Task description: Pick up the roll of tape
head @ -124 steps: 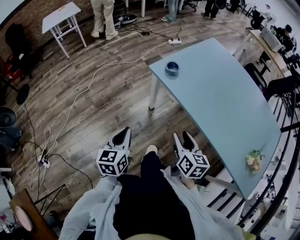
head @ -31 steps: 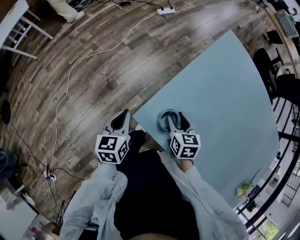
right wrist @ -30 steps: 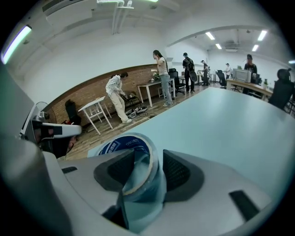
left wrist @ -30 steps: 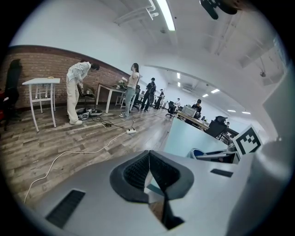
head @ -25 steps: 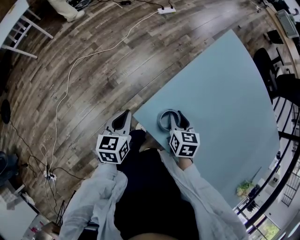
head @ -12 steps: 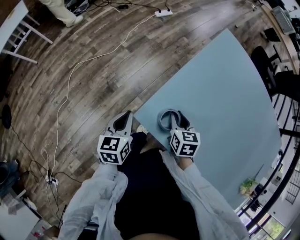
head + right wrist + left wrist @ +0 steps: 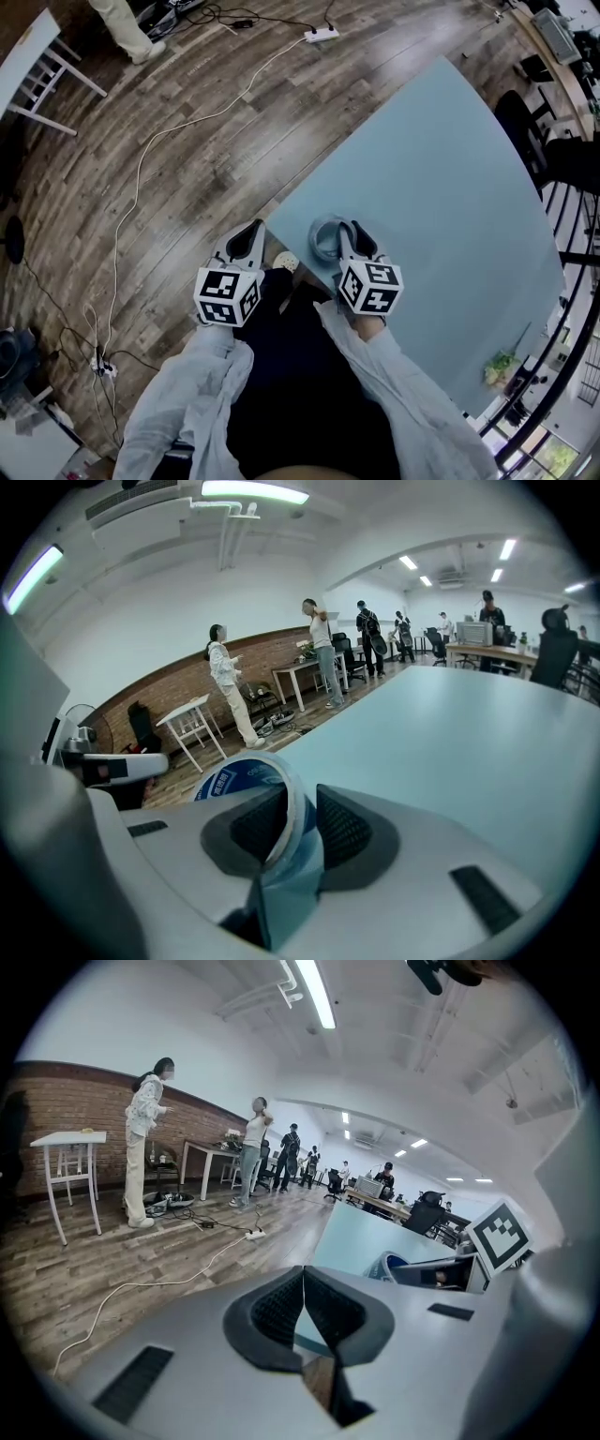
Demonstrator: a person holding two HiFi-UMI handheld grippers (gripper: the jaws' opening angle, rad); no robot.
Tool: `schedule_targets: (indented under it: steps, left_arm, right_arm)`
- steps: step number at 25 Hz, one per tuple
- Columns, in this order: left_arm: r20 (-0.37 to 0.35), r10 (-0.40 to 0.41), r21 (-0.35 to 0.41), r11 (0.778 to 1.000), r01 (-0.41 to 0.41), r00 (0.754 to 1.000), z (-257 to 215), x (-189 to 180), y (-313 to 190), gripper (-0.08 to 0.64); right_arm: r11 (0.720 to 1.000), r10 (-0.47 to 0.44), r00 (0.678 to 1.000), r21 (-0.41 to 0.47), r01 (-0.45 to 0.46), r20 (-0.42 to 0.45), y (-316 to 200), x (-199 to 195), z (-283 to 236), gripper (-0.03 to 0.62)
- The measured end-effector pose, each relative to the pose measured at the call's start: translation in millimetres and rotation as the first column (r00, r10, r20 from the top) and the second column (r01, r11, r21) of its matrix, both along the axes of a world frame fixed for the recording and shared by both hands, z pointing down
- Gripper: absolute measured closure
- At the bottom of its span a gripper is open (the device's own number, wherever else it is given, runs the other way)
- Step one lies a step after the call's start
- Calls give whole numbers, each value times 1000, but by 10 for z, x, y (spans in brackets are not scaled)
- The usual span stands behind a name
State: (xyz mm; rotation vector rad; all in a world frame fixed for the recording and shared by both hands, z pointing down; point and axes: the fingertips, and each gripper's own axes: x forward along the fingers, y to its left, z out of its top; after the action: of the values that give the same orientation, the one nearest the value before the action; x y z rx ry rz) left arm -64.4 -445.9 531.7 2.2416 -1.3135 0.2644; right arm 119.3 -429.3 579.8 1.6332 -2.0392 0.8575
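The roll of tape [image 7: 323,240], clear with a blue core, lies at the near corner of the light blue table [image 7: 441,169]. My right gripper [image 7: 344,234] has one jaw inside the ring and one outside. In the right gripper view its jaws [image 7: 302,803] have just been closing, and the pads now press on the wall of the roll [image 7: 246,775]. My left gripper [image 7: 248,234] hangs beside the corner over the floor, shut with its pads [image 7: 303,1283] meeting on nothing. The left gripper view also shows the roll [image 7: 389,1265].
A white cable runs over the wooden floor to a power strip [image 7: 322,35]. A small white table [image 7: 37,56] stands at the upper left, with a person's legs [image 7: 122,23] near it. Flowers [image 7: 503,367] lie at the table's far end. Chairs and a railing line the right.
Five seconds ago both grippers hung over the floor, short of the table. Since then the right one has come to the roll at the corner; over the last second both hands stayed nearly still.
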Motion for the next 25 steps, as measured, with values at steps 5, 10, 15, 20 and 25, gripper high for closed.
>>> schedule_targets:
  steps: [5,10,15,20,25]
  left_arm:
    - [12,14,25,1000,-14,1000,-143,112,113,543]
    - [13,17,55,998,-17,1000,-280,221,242,543]
    - [8,35,95,995,-36,999,-478,370,355,543]
    - [7,61,131,990,-61,998,-642,513,465,543]
    - [3,90,163,983,-89,996,-787,650,528,543]
  right_arm:
    - [999,13,1000,37,-14,21,94,103,-194,488]
    - [995,26,999,96,-30,42,196,239,-407,488]
    - [988,50,997,140,-58,58,338,386,-634,489]
    - [977,101,992,183,-113,74,524,588,-828,502]
    - [955,167,982,232,-183,90,678,824,-1010,506]
